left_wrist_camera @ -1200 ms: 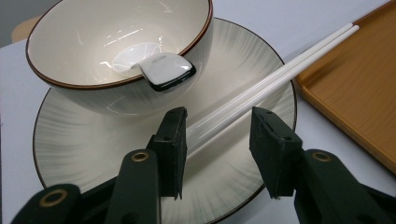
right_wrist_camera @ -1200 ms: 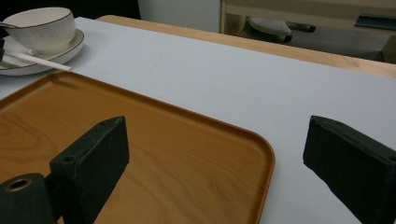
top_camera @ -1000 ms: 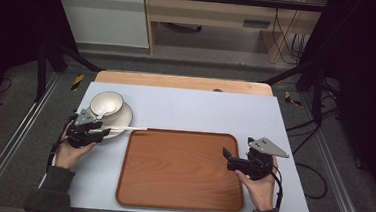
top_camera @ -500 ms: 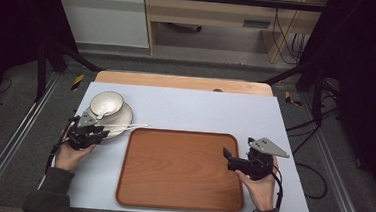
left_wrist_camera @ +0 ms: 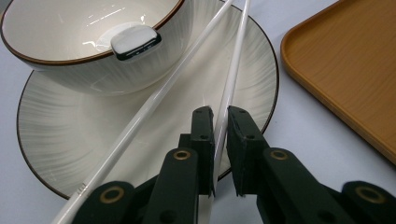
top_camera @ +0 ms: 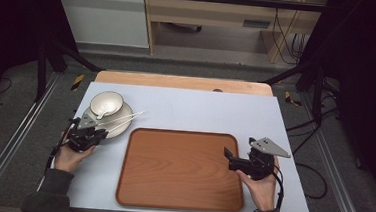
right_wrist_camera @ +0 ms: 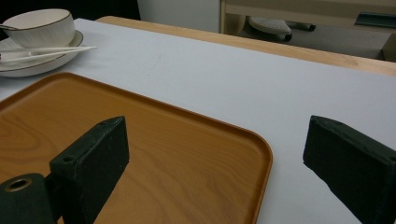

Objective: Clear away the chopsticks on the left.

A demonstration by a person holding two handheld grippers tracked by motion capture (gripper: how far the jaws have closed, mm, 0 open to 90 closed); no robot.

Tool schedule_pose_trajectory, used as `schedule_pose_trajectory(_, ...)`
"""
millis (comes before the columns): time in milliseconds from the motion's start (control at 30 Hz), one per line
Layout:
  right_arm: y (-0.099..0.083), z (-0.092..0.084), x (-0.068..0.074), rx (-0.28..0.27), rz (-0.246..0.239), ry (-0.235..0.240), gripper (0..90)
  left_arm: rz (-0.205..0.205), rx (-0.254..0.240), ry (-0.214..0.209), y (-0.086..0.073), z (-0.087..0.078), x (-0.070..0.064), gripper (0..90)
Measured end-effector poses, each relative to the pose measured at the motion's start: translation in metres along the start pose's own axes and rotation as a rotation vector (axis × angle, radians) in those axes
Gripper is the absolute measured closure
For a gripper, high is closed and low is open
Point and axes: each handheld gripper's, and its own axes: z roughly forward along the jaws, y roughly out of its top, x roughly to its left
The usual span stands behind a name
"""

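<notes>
The left gripper (left_wrist_camera: 218, 122) had just been closing and clamped one white chopstick (left_wrist_camera: 229, 88) over the plate (left_wrist_camera: 60, 135), while the right gripper (right_wrist_camera: 212, 154) gaped wide above the tray (right_wrist_camera: 154, 154).

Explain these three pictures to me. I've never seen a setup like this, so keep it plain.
A person sits at a table holding a hand-worked two-jaw gripper in each hand. The high view looks down from above; each of the other two comes from a camera riding on one gripper, looking along its black jaws. On the table lie a wooden tray and a plate carrying a bowl with a spoon and two chopsticks. The left gripper has just closed its jaws on one chopstick. The right gripper waits at the tray's edge, jaws wide open and empty.
</notes>
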Motion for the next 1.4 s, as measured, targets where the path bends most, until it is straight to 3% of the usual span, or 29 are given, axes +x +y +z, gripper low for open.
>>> schedule_pose_trajectory(533,0.0,0.0,-0.001,-0.004,0.001,0.007,6.9,-0.074,-0.013,-0.024,0.007,0.01,0.0,76.7)
schedule_pose_trajectory(733,0.0,0.0,0.0,-0.003,0.003,0.01,6.9,-0.102,-0.02,-0.041,0.008,0.015,0.001,78.9)
schedule_pose_trajectory(967,0.0,0.0,0.0,-0.004,0.002,0.01,6.9,-0.104,-0.024,-0.067,0.009,0.011,-0.002,83.7)
schedule_pose_trajectory(1200,0.0,-0.002,-0.001,-0.005,0.009,0.009,6.7,-0.1,-0.043,-0.06,0.012,0.003,-0.009,84.2)
schedule_pose_trajectory(1400,0.001,-0.005,-0.004,-0.011,0.013,0.002,6.3,-0.11,-0.081,-0.052,0.018,-0.011,-0.023,84.2)
